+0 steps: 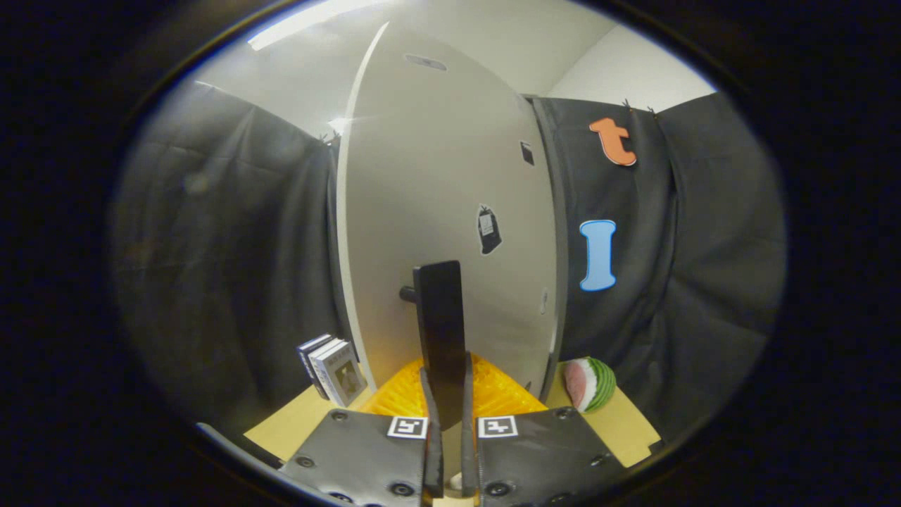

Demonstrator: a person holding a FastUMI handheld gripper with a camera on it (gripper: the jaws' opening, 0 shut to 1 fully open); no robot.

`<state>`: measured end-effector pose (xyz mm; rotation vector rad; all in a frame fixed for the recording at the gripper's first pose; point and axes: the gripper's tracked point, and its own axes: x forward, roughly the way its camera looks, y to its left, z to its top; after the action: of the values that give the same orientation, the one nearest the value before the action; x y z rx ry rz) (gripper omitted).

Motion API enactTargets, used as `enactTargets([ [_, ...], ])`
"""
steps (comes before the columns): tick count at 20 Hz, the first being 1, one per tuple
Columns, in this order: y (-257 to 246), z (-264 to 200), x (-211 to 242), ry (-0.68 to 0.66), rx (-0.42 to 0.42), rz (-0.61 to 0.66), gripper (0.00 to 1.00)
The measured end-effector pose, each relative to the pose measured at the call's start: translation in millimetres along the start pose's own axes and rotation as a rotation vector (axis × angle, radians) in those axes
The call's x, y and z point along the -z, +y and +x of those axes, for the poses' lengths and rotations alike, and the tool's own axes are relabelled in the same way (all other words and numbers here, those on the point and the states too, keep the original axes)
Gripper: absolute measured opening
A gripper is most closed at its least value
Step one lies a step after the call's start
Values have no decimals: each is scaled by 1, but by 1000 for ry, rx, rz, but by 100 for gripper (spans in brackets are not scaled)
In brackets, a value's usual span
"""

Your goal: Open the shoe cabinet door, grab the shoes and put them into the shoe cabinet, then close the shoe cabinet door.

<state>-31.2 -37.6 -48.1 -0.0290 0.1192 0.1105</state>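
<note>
Tongs (446,394): closed tight on the dark door handle, one finger pressing each side of its lower end.
Door handle (440,324): a flat dark bar standing upright, fixed to the door by a short dark peg on its left side; its lower end sits between the fingers.
Shoe cabinet door (443,211): a pale grey panel rising tall just beyond the fingers, its left edge showing as a thin light strip; whether it is ajar or flush I cannot tell.
Stickers: one small dark tag (488,229) on the door above the handle, another smaller one (527,153) higher up toward the door's right edge.
Orange mat (493,394): ribbed, lying on the counter at the foot of the door, straight behind the fingers.
Counter (619,422): tan surface carrying the cabinet.
Books (332,369): a few small ones standing upright near the counter's left edge, beside the door's left edge.
Watermelon slice (590,384): a toy wedge near the counter's right edge, right of the door.
</note>
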Motion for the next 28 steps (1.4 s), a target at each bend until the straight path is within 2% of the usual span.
enactTargets([
  [5,-36,-21,-1,-5,32,-29,11],
  [12,-111,-37,-4,-20,140,23,9],
  [16,-148,-41,-6,-27,180,33,3],
  [24,-181,-41,-6,-14,78,76,2],
  [28,-182,-55,-13,-26,40,56,8],
])
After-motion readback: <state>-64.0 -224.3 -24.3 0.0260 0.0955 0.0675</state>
